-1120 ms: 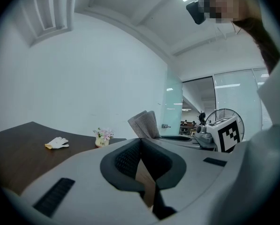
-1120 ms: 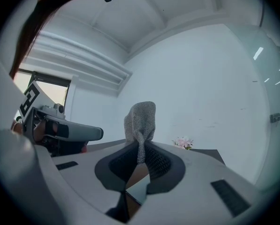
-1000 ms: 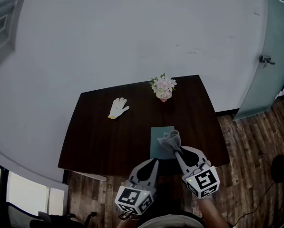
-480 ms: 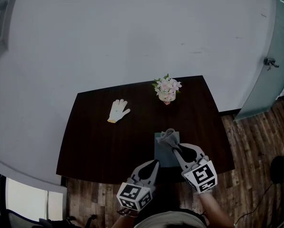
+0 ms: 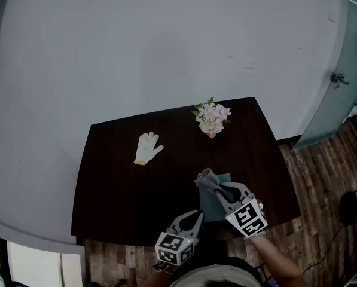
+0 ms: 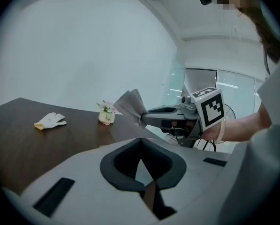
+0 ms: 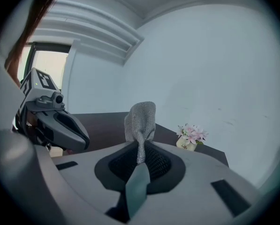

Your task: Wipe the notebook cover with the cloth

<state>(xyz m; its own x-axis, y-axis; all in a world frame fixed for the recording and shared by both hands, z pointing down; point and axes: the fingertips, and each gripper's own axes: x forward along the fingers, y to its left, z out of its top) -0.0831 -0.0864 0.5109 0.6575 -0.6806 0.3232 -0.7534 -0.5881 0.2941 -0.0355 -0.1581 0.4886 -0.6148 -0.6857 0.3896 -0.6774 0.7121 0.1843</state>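
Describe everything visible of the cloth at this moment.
The cloth is grey, finely knitted or mesh-like, bunched into a crumpled wad. One end is pinched in the shut jaws of the right hand-held gripper; the rest fans out past the tips. From the head view it appears over the far end of the teal notebook; the left gripper view shows it held up off the table.

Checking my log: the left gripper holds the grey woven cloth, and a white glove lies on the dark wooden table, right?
No, the right gripper holds the grey woven cloth, as the right gripper view shows. The white glove does lie on the dark wooden table.
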